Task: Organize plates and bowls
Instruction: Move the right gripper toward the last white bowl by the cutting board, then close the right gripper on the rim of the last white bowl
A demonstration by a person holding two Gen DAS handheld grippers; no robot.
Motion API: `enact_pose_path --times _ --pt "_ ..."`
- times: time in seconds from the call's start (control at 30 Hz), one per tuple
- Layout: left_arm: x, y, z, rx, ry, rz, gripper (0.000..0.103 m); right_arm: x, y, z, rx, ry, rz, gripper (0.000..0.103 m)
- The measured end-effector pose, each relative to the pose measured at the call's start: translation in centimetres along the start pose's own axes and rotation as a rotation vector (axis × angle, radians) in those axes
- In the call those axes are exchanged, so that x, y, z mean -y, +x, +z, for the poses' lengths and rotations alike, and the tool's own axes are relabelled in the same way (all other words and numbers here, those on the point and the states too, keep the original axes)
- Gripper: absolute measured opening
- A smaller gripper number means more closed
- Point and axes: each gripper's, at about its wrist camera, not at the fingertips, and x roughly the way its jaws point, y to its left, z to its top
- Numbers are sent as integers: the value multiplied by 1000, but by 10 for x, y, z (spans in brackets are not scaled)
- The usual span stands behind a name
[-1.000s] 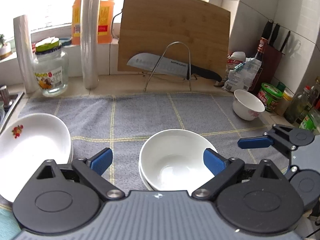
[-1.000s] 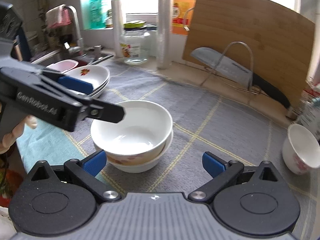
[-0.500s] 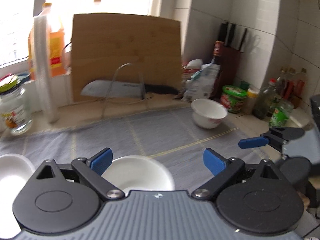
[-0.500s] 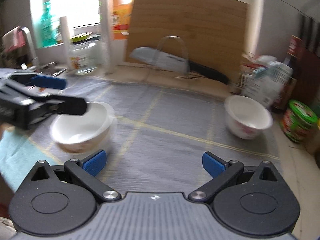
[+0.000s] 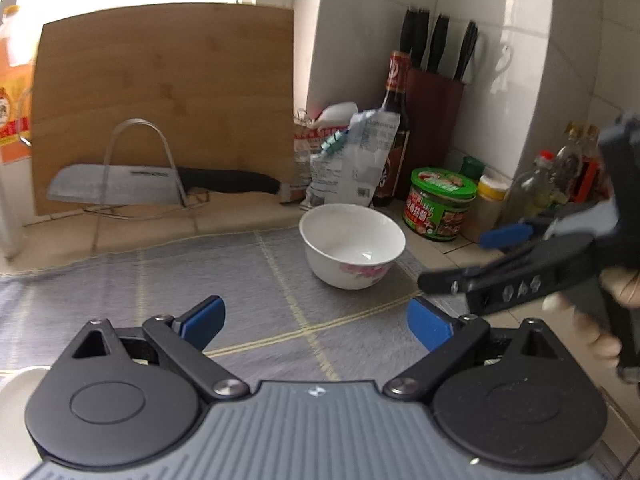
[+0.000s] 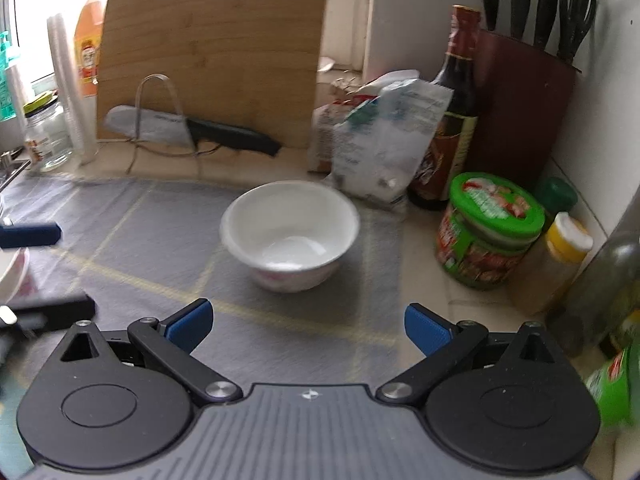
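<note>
Left wrist view: the left gripper [image 5: 316, 322] is spread wide with nothing between its blue pads, hovering over the grey mat [image 5: 248, 280] with yellow lines. A small white bowl [image 5: 352, 244] with a pink flower pattern is seen upright on the mat's far right part, well ahead of the jaws, just in front of a crumpled bag [image 5: 352, 160] and near a green-lidded jar [image 5: 440, 202]. The right gripper [image 5: 464, 258] is caught coming in from the right, held by a hand [image 5: 596, 320], pretty blurred, fingers apart and empty. From the right wrist view, the same bowl [image 6: 290, 232] sits straight ahead of the right gripper [image 6: 308, 324], whose jaws are released and not touching it. A cutting board [image 6: 212, 52] is leaned against the wall with a cleaver [image 6: 160, 128] on a wire rack in front, and a knife block [image 6: 520, 108] is parked in the corner. At the far left edge a bit of another white dish [image 6: 12, 276] is visible, too cropped to say more.
</note>
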Motion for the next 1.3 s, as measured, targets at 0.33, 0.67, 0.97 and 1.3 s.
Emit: enact_pose_path --times 0.33,0.67,0.97,1.3 --pt "33 77 1 6 48 90 97 32 38 30 22 -45 94 102" --pt "42 116 8 14 69 109 94 38 80 51 -9 -81 220 86" --pt "44 125 10 22 74 73 89 37 105 62 -46 -111 266 73" --pt "44 128 12 28 87 57 89 35 113 68 -60 -136 297 69"
